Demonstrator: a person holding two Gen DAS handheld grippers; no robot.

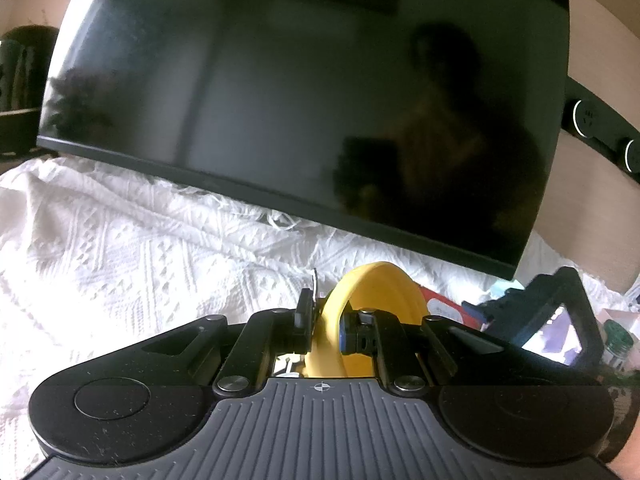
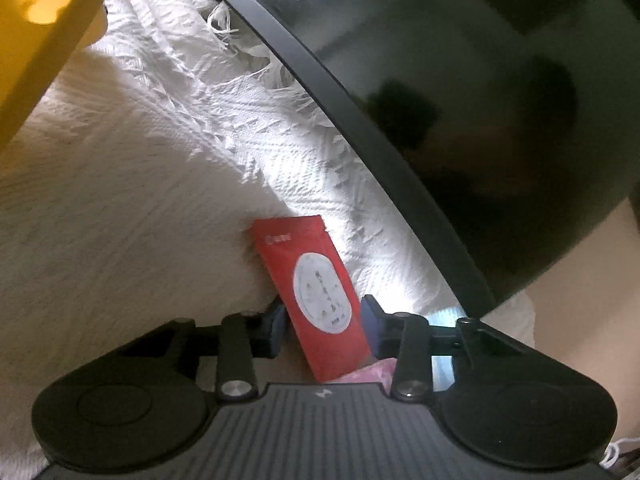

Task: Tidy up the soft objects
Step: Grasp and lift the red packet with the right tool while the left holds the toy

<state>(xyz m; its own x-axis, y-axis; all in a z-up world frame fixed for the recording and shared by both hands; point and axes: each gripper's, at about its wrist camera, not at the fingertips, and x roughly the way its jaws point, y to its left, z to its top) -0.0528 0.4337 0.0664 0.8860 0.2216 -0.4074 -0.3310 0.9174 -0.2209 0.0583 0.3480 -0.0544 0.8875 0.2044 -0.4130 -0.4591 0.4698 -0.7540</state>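
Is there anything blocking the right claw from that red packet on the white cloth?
Nothing visible. The red packet already lies between the open fingers of the right gripper, on the white cloth. The black screen only looms behind.

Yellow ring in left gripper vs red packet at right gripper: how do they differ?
The yellow rubbery ring is round and hollow; the flat red packet is rectangular, with a white printed oval. The left gripper is clamped on the ring; the right gripper is open around the packet. Both are over the white textured cloth.
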